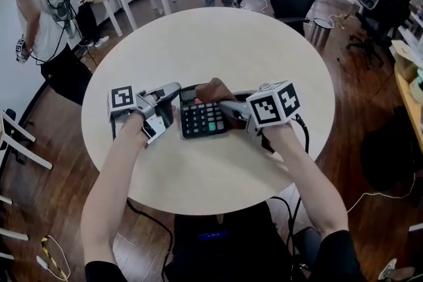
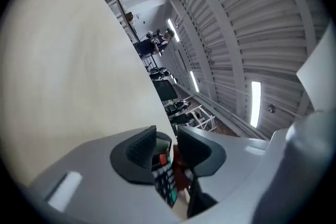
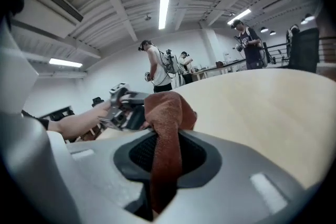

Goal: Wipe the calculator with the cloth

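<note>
The calculator (image 1: 201, 119) lies flat on the near part of the round beige table (image 1: 218, 43), between the two grippers. Its long axis runs away from the person, with the display end at the far side and the keypad toward them. It is black, with a pale display window, rows of dark keys, a red key near the display and a green one at the near right. A rust-brown cloth (image 1: 213, 89) is bunched over its far right corner and clamped firmly between the right gripper's (image 1: 221, 102) jaws. The left gripper (image 1: 173, 94) reaches in level at the calculator's left edge. Its jaws stand slightly apart, with the edge between them and a gap at one pad.
</note>
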